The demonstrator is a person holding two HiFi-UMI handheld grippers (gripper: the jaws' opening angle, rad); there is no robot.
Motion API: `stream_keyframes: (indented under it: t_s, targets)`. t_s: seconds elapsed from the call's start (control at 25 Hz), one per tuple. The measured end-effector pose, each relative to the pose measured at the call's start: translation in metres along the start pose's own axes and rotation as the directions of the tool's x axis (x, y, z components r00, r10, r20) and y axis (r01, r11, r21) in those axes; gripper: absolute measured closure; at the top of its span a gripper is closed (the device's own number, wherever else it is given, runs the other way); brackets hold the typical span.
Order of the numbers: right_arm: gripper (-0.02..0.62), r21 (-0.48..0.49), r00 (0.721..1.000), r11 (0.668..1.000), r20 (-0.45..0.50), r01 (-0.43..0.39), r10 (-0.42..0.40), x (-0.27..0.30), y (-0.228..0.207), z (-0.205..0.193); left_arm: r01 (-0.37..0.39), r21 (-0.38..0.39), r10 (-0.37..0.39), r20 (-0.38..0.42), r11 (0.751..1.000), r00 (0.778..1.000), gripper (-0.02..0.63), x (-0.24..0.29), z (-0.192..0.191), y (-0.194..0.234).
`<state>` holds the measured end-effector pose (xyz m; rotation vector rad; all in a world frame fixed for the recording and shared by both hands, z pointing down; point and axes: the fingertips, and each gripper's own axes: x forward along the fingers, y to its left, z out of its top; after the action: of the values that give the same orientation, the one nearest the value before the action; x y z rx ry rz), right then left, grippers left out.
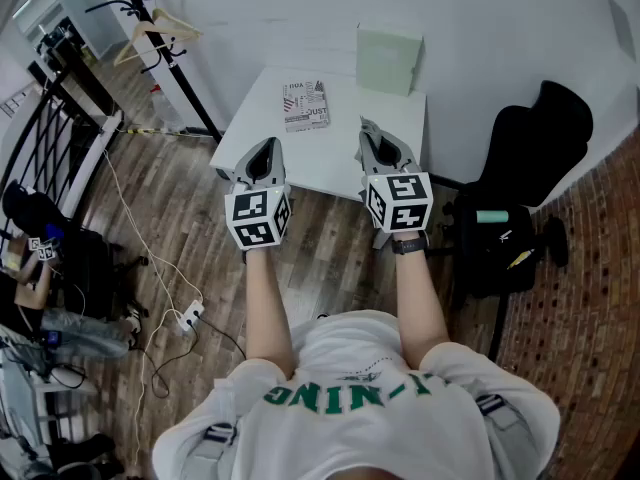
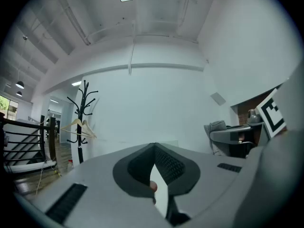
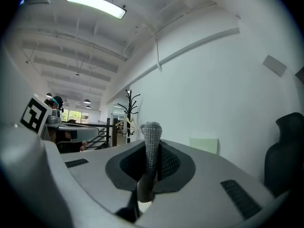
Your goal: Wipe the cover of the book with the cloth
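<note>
I stand at a white desk (image 1: 330,158) with the book (image 1: 305,105) lying flat on its far half, printed cover up and bare.

My left hand-held gripper (image 1: 266,150) (image 2: 154,145) hangs on my side of the book and a little to its left, over the desk's near edge. Its jaws are pressed together at the tips with nothing between them. It is apart from the book.

My right hand-held gripper (image 1: 378,143) (image 3: 152,148) is to the right of the book and also nearer to me, above the desk. Its jaws pinch a grey knitted cloth (image 1: 368,126) (image 3: 151,151), which is bunched into a narrow roll that sticks up past the jaw tips. The cloth is near the book's right edge but does not touch it.

Beyond the book and to its right, a pale green panel (image 1: 388,60) (image 3: 204,145) leans against the wall. Left of the book, off the desk, a black coat stand (image 1: 160,28) (image 2: 80,122) rises from the wooden floor (image 1: 200,238) with a hanger on it. Well to the right of the book, past the desk's end, is a black chair (image 1: 520,198) (image 3: 285,151).
</note>
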<state>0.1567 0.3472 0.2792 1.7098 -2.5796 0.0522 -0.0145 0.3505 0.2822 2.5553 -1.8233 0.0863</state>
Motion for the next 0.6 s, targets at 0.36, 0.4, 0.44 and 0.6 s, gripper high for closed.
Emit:
stream_keyframes:
  t_s: [0.36, 0.4, 0.44, 0.6]
  targets:
    - [0.565, 0.021, 0.999, 1.000, -0.044, -0.013, 0.014, 0.029, 0.051, -0.029, -0.011, 0.011, 0.012, -0.030, 1.000, 0.999, 0.594, -0.013, -0.029, 0.052]
    - [0.565, 0.027, 0.998, 1.000, -0.054, -0.014, 0.016, 0.035, 0.053, -0.033, -0.009, -0.001, 0.009, -0.032, 1.000, 0.999, 0.594, -0.010, -0.032, 0.056]
    - [0.565, 0.037, 0.998, 0.999, -0.061, -0.013, 0.015, 0.042, 0.054, -0.035, -0.007, -0.010, 0.007, -0.035, 1.000, 0.999, 0.594, -0.006, -0.035, 0.062]
    - [0.565, 0.119, 0.992, 0.993, -0.116, -0.027, 0.041, 0.077, 0.049, -0.054, -0.006, -0.041, 0.004, -0.054, 0.999, 0.999, 0.594, 0.018, -0.050, 0.078]
